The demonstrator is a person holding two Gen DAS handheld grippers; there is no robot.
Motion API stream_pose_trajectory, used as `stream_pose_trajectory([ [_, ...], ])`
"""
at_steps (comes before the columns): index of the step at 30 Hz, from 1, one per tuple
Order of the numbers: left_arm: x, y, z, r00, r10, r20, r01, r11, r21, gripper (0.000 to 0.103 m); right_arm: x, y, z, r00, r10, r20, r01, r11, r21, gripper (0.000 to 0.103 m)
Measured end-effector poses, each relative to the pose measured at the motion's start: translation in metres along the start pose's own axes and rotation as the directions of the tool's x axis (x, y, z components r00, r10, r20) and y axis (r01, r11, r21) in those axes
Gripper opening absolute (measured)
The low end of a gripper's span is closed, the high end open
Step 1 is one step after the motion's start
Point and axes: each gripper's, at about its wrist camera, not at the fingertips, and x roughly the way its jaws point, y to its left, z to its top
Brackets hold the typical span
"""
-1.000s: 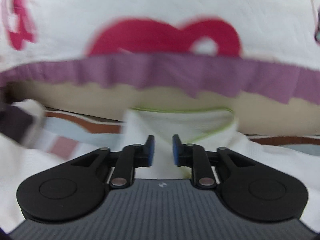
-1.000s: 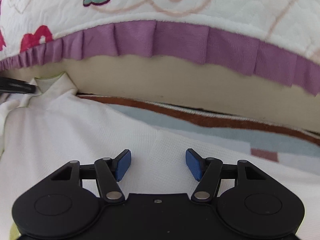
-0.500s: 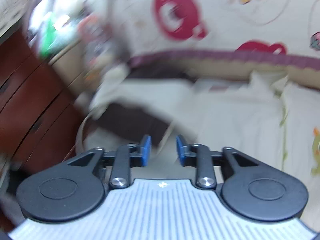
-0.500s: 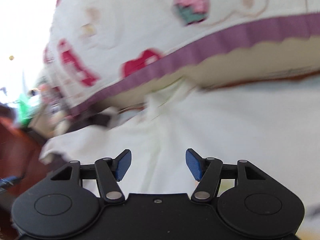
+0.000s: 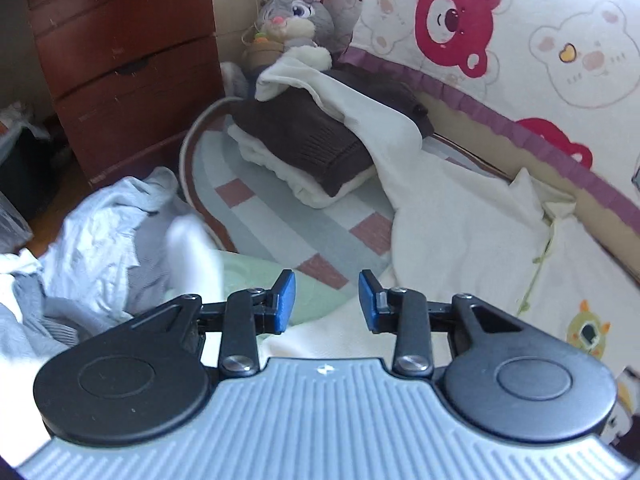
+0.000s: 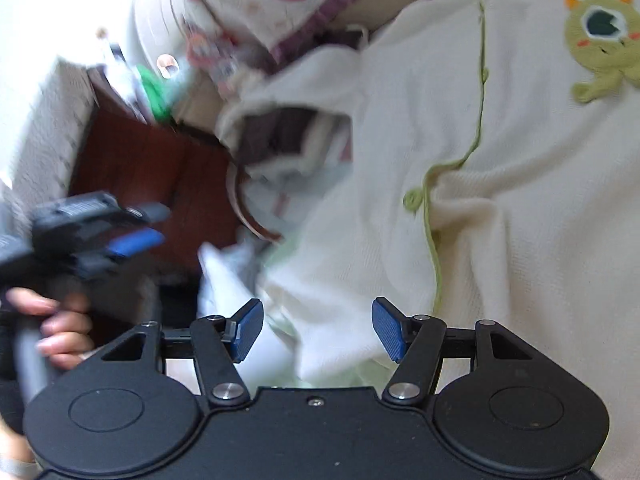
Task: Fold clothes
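Over bare rug: left gripper open, empty; right gripper wide, empty, above cardigan edge.

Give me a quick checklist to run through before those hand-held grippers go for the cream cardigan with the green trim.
1. Left hand-held gripper empty, jaws apart: ok.
2. Right hand-held gripper empty, jaws apart: ok.
3. Cream cardigan lying flat: not ok, bunched near the green trim.
4. Sleeve clear of the folded stack: not ok, it is draped over the stack.
5. Sharp right wrist view: not ok, left part blurred.
6. Hem edge visible: cannot tell.
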Motion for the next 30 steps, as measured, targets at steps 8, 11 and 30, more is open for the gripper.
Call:
stream_pose_trajectory([
  [8,0.038,0.011,-0.011,0.987,-0.153,-0.051,0.150,0.987,-0.056,0.036,0.036,0.072,0.002,0.971,-0.226,0.076,0.235,0.962,-0.141,0.003],
  [11,0.047,0.015,-0.017,0.977,-0.210,-0.041,0.208,0.977,-0.035,0.037,0.037,0.081,0.010,0.939,-0.297,0.171,0.311,0.949,-0.056,0.003],
  [30,0.027,0.048,-0.041,0.986,-0.169,0.009,0.169,0.985,0.020,0.034,-0.006,0.143,0.038,0.873,-0.438,0.216,0.486,0.819,-0.304,0.013],
])
